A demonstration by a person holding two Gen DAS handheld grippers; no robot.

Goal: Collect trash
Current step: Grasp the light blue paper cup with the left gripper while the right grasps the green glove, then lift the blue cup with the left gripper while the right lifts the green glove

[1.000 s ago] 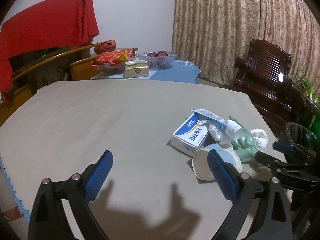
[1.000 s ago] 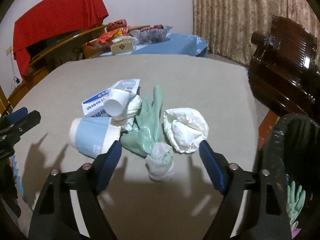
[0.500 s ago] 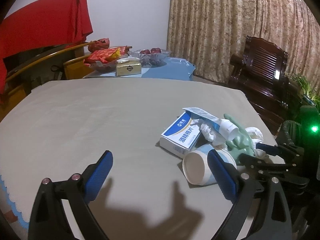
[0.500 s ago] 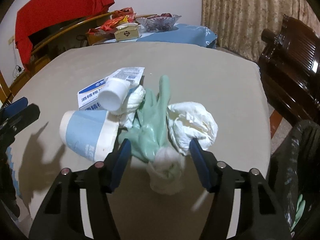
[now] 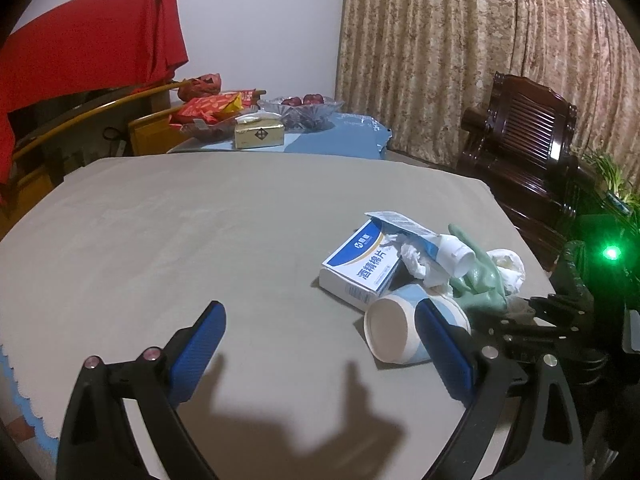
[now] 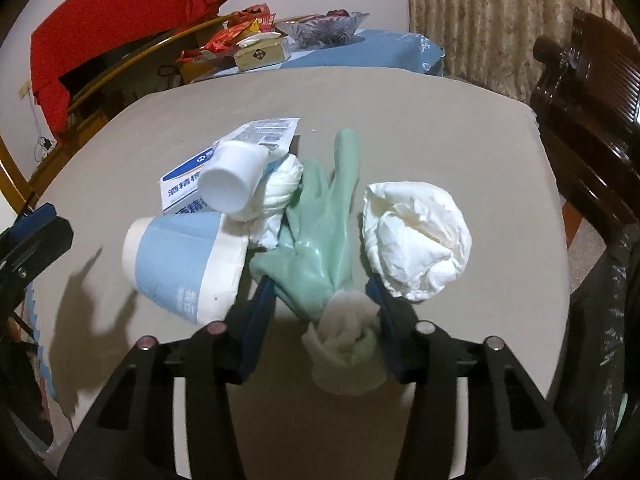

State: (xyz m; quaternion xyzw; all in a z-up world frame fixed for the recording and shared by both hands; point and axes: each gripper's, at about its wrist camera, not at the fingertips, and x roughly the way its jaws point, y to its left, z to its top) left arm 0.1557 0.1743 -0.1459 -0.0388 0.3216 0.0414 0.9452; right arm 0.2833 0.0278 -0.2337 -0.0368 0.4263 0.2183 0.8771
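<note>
A trash pile lies on the grey table: a green rubber glove [image 6: 320,232] with a white cuff [image 6: 344,344], a crumpled white tissue ball [image 6: 416,236], a tipped blue-and-white paper cup [image 6: 184,264], a small white cup [image 6: 232,180], and a blue-and-white box [image 5: 360,268]. My right gripper [image 6: 324,300] is open, its jaws either side of the glove's wrist and narrowing. My left gripper [image 5: 320,336] is open and empty, its right finger beside the paper cup [image 5: 396,332].
A black trash bag [image 6: 608,320] hangs at the table's right edge. A dark wooden chair [image 5: 528,148] stands at the right. A blue side table [image 5: 320,132] behind holds snacks, a fruit bowl and a yellow box [image 5: 260,132].
My right gripper has moved forward and down over the glove's wrist, and its jaws have narrowed around it. My left gripper has drifted slightly; the pile has shifted in its view.
</note>
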